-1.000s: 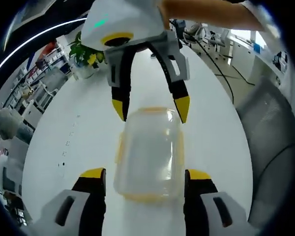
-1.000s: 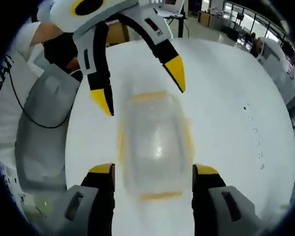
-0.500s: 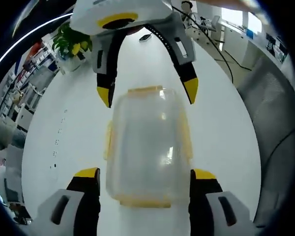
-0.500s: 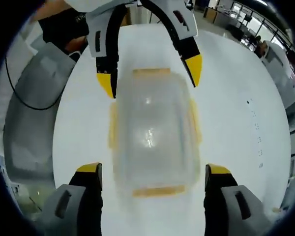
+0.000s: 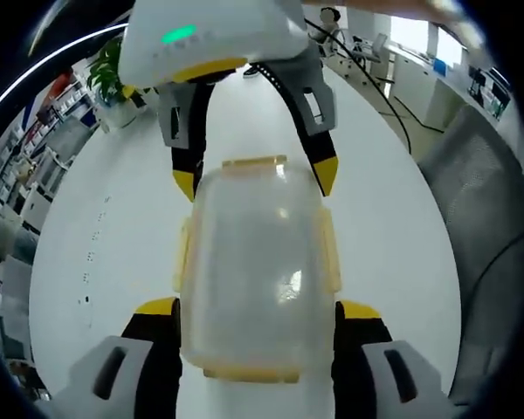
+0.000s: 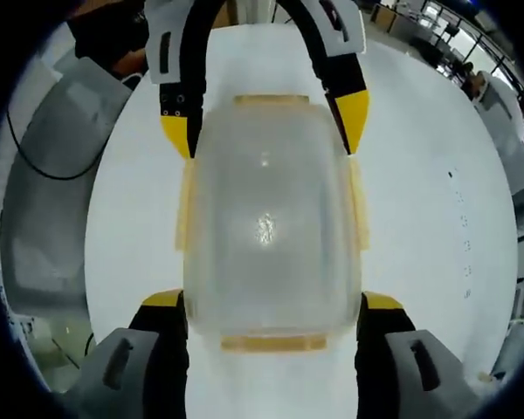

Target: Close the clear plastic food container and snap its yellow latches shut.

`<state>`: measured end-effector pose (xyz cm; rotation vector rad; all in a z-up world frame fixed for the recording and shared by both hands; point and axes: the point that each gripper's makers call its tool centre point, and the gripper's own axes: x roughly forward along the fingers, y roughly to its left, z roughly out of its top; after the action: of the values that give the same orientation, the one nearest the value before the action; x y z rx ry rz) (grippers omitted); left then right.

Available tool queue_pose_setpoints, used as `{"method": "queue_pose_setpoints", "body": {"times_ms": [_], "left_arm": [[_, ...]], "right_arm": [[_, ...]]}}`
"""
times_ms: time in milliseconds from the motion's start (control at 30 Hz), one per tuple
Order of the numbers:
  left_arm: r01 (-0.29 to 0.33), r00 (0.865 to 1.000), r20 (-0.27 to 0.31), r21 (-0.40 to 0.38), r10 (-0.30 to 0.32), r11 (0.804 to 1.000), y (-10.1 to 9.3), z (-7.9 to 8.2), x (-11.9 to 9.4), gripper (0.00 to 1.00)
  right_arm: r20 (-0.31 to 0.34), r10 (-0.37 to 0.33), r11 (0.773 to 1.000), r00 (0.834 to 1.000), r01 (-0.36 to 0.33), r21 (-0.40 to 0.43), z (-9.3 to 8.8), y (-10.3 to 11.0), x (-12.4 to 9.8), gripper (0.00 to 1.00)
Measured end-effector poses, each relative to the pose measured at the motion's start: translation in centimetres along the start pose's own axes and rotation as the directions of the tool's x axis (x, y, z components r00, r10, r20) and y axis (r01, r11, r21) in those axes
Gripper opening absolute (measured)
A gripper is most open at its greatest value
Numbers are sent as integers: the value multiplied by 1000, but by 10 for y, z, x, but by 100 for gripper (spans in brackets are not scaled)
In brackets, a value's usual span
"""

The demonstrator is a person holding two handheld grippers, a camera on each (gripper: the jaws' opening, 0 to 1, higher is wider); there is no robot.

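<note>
Container [image 5: 255, 271]: clear, yellow latches [image 5: 331, 253], on white worktop [image 5: 393, 236]
My left fingers [image 5: 255, 307]: spread wide, straddling its near end
My right fingers [image 6: 271, 301]: spread wide, flanking opposite end

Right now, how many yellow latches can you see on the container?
4. On the clear container, one latch sits on the far short end, one on the near short end, and one along each long side. None looks hidden.
</note>
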<state>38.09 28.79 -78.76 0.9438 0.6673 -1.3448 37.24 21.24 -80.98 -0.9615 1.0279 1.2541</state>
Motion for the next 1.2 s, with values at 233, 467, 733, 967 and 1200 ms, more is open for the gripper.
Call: {"method": "queue_pose_setpoints", "body": {"times_ms": [233,467,733,967,1200], "left_arm": [[1,1000,-16,8,0,1000,-2,-9,-6,67],[-7,999,-37,0,7,1000,-3,-32,-19,67],[-16,998,-57,-15,15,1000,-2,-54,-31,67],[-17,998,-56,-19,16,1000,2,-58,-33,67],[-15,999,-46,-27,14,1000,14,-59,-31,67]], "right_arm": [[-2,-4,1000,1000,4,6,11,2,3,76],[3,0,1000,1000,0,-6,35,3,9,76],[22,5,1000,1000,-4,-16,61,3,16,76],[28,7,1000,1000,-7,-20,65,-1,17,76],[38,10,1000,999,-9,-22,66,-13,18,76]]}}
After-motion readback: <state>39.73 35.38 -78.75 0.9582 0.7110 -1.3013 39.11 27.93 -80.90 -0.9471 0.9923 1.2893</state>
